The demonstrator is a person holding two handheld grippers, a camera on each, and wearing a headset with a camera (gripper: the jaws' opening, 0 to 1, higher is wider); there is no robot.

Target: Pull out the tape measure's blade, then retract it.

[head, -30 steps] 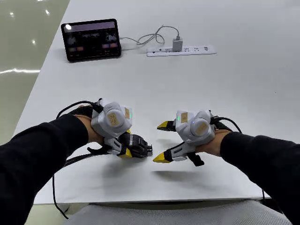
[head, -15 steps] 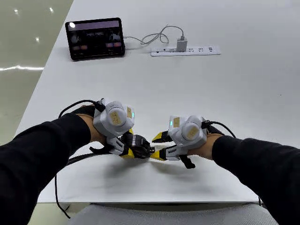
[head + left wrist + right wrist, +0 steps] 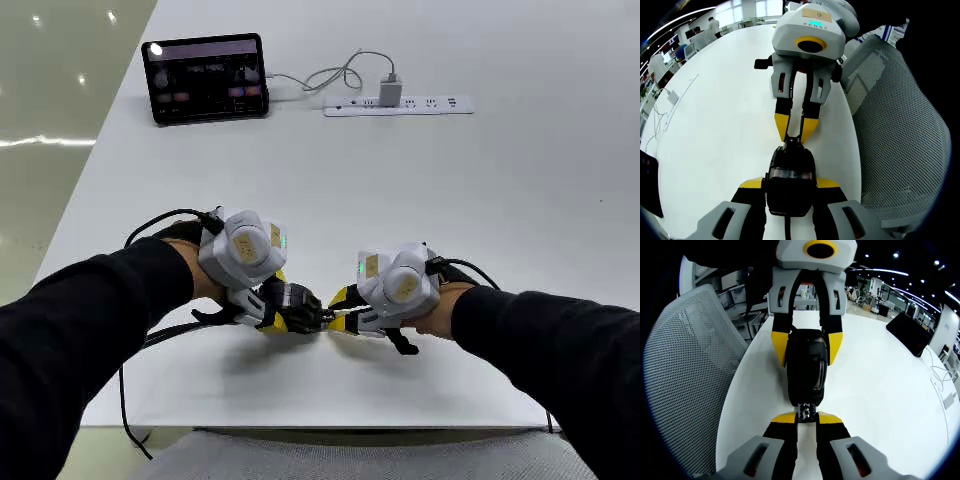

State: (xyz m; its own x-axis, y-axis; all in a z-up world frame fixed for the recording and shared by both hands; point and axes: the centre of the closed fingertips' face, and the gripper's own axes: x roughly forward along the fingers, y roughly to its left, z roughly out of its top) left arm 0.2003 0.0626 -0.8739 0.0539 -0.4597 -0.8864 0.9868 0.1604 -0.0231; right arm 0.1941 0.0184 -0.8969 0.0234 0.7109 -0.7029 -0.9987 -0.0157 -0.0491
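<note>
Tape measure (image 3: 293, 307) lies left-right, mouth pointing right, clamped between left gripper (image 3: 274, 303) jaws. Right gripper (image 3: 336, 311) pinches blade tip (image 3: 804, 413), near table (image 3: 420, 180) edge.

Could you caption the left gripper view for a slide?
Left gripper holds tape measure; right gripper pinches its blade tip.

White counter (image 3: 450, 200): tablet (image 3: 206, 78), screen on, near the far-left edge. White power strip (image 3: 400, 104) to its right, charger (image 3: 390, 92) plugged in, cable (image 3: 320, 76) looping from it toward the tablet. Grey mesh chair back (image 3: 900, 140) at the counter's near edge. Glossy floor (image 3: 50, 100) left of the counter.
</note>
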